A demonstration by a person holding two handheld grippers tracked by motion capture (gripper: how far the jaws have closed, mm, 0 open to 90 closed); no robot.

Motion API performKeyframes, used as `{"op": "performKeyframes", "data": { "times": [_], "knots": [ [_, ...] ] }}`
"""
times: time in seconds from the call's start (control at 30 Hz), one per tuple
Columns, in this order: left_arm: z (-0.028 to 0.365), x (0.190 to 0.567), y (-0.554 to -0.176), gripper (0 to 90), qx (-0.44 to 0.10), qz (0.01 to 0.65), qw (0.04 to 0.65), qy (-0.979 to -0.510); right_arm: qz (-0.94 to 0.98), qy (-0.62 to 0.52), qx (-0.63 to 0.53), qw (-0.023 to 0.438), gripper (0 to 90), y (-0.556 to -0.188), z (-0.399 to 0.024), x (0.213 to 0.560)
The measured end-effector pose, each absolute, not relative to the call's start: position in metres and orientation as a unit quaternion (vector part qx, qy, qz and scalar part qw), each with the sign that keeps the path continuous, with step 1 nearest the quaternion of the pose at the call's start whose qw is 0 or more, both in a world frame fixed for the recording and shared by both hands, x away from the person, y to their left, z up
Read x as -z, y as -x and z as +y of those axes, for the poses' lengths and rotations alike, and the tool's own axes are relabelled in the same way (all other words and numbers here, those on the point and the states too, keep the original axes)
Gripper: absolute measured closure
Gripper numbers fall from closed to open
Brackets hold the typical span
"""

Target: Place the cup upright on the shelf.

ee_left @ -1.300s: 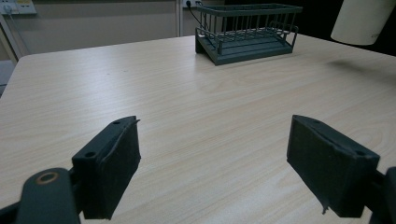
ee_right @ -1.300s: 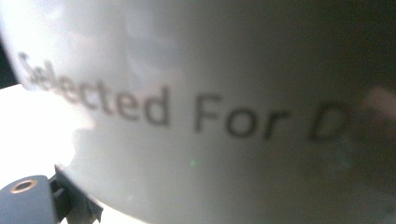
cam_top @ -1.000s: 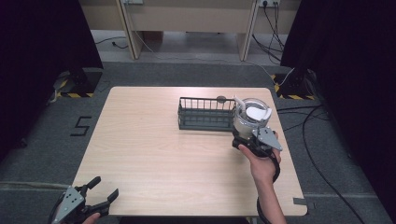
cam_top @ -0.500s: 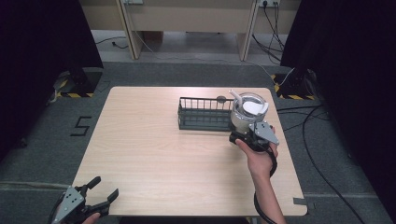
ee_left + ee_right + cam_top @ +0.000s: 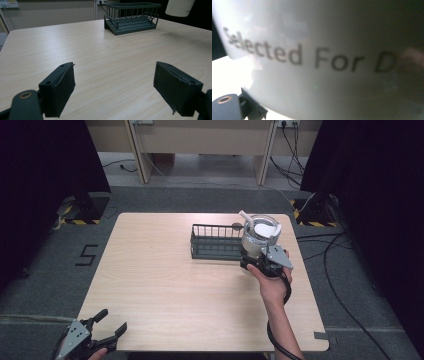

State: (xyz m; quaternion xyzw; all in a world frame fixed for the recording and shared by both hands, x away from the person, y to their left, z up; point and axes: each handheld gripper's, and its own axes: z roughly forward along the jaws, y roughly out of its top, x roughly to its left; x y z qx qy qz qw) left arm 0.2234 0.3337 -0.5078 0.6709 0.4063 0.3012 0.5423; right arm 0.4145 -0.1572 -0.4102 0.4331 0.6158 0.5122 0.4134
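Note:
My right gripper [image 5: 257,261] is shut on a white mug [image 5: 260,236] and holds it off the table, next to the right end of a dark wire rack [image 5: 216,243]. The mug's wall, printed "Selected For D", sits right against the camera in the right gripper view [image 5: 324,50]. My left gripper [image 5: 112,321] is open at the near left edge of the table, with nothing between its pads [image 5: 61,92]. The left gripper view looks across the table at the rack [image 5: 132,17] and the raised mug [image 5: 178,7].
The light wooden table [image 5: 165,285] carries the rack at its far right. Cables [image 5: 345,270] trail over the floor to the right, and dark curtains stand on both sides. A wooden bench [image 5: 200,140] stands behind the table.
My right gripper has carried the mug a little farther away and to the left, closer to the rack's right end. The left gripper has stayed put.

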Motion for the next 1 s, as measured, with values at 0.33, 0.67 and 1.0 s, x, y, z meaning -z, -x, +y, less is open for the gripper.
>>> {"op": "performKeyframes", "data": {
  "times": [0.33,0.67,1.0],
  "knots": [
    [0.334,0.508,-0.223,16.8,-0.301,0.406,0.542,-0.671,0.613,-0.432,-0.519,0.411,9.5,-0.423,-0.149,0.401],
    [0.334,0.508,-0.223,16.8,-0.301,0.405,0.543,-0.671,0.613,-0.432,-0.520,0.408,9.5,-0.432,-0.141,0.396],
    [0.334,0.508,-0.223,16.9,-0.300,0.406,0.543,-0.671,0.614,-0.432,-0.522,0.405,9.5,-0.442,-0.133,0.392]
  ]
}}
